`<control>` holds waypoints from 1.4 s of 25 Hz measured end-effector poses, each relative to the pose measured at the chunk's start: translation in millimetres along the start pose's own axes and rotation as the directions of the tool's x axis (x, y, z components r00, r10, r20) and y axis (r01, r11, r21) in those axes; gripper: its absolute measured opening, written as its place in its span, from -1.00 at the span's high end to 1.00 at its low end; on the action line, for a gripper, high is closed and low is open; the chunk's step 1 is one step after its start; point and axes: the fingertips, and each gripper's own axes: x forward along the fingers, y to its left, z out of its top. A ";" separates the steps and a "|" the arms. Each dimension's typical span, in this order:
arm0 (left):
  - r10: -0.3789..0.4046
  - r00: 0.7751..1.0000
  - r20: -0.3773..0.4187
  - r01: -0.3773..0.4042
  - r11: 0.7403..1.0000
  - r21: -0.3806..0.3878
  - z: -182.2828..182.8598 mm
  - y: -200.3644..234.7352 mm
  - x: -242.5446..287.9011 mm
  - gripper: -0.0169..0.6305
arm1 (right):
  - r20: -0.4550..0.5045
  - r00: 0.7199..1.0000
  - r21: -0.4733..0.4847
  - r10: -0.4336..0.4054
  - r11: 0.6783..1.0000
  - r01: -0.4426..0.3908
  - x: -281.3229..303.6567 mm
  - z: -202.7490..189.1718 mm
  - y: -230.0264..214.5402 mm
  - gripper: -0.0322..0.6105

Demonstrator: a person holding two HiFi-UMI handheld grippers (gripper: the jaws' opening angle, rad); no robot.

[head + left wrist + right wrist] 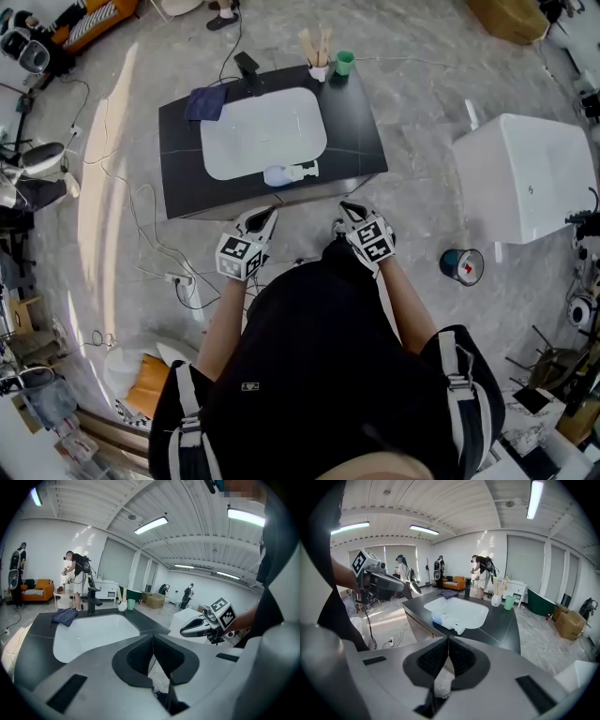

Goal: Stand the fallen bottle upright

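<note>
A: Where to find the bottle (291, 173)?

B: Lying on its side at the near edge of the basin (234, 155), long axis along that edge. Pale blue, smooth plastic body with a white top pointing right in the head view. On the rim or just inside it: hard to tell.

A: And the basin?

B: Smooth, glossy white, a shallow rounded rectangle sunk into a counter (178, 192). Flat black slab, square-cornered, crossed by a few thin pale lines.

A: Anything else up there?

B: At the back left corner, a crumpled dark blue cloth (206, 103), soft and folded. Beside it, a black tap (248, 67). At the back right, a white cup (320, 72) holding flat wooden sticks, touching or nearly touching a green cup (345, 63).

A: State of the left gripper (270, 215)?

B: Pressed together, pinching nothing. Pale grey hard shell, black ribbed pads meeting in a thin seam. Cube with black-and-white square markers on top.

A: And the right gripper (348, 207)?

B: The same build, likewise closed pad to pad and empty. Both held just short of the counter's front edge, tips aimed toward it, apart from the bottle.

A: Underfoot?

B: Polished grey stone-look floor (412, 112), with white cables trailing across it.
</note>
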 end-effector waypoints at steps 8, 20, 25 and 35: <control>0.055 0.998 0.016 -0.055 0.998 -0.027 16.5 9.0 19.2 0.90 | -0.012 0.998 -0.074 0.068 0.995 -0.069 22.6 17.4 -25.2 0.71; 0.151 0.988 0.017 -0.149 0.985 -0.084 19.1 22.9 29.6 0.90 | -0.015 0.988 -0.118 0.152 0.981 -0.153 47.2 34.6 -44.7 0.71; 0.169 0.985 0.023 -0.166 0.982 -0.092 29.3 16.2 45.8 0.90 | -0.034 0.983 -0.134 0.179 0.974 -0.182 45.2 29.8 -60.6 0.71; 0.232 0.972 0.032 -0.227 0.967 -0.118 46.0 12.6 77.5 0.90 | -0.030 0.969 -0.101 0.245 0.964 -0.247 46.4 32.9 -105.5 0.71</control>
